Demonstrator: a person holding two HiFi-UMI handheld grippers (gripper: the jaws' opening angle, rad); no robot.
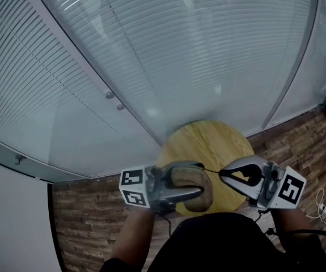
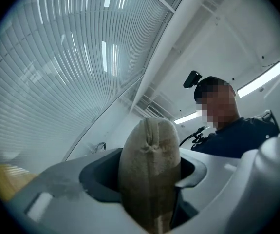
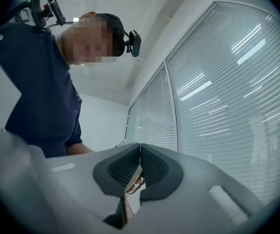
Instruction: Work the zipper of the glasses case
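The tan fabric glasses case (image 1: 192,185) is held up over the round wooden table (image 1: 208,140), with my left gripper (image 1: 203,181) shut on it across its width. In the left gripper view the case (image 2: 149,165) stands on end between the dark pads (image 2: 98,179), its zipper seam facing the camera. A thin dark zipper pull (image 1: 210,169) runs from the case's top to the tips of my right gripper (image 1: 222,174), which is shut on it. In the right gripper view the right gripper (image 3: 140,152) has its pads pressed together, and the pull is hidden there.
A curved glass wall with slatted blinds (image 1: 151,50) rises just behind the table. The floor (image 1: 89,220) has a brick-like pattern. Loose cables (image 1: 324,205) lie on it at the right. The person's dark-clothed body fills the bottom of the head view.
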